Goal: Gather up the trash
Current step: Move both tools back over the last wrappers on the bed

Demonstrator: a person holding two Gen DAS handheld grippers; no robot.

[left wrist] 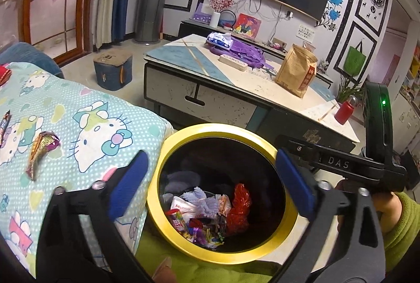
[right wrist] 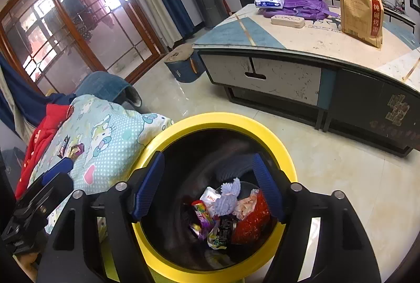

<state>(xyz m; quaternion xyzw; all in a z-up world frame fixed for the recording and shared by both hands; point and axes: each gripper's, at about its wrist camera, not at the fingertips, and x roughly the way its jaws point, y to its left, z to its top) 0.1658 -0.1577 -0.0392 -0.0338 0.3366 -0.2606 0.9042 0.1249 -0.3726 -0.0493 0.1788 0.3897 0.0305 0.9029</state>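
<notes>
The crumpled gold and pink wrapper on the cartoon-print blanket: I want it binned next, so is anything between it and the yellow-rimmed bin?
Nothing visible blocks it. The crumpled gold and pink wrapper lies loose on the cartoon-print blanket, and the yellow-rimmed bin stands uncovered right beside the blanket's edge.

Both claws point steeply down with nothing between their blue pads — left claw point(left wrist: 218, 183) spread wide, right claw point(right wrist: 210, 187) parted less.

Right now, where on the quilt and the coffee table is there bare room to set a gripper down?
Quilt: bare between the crumpled wrapper and the yellow bin rim; crowded at its left edge, by the candy bar. Coffee table: the near-left blue corner, before the purple bag, is free; the far side around the brown paper bag is cluttered.
</notes>
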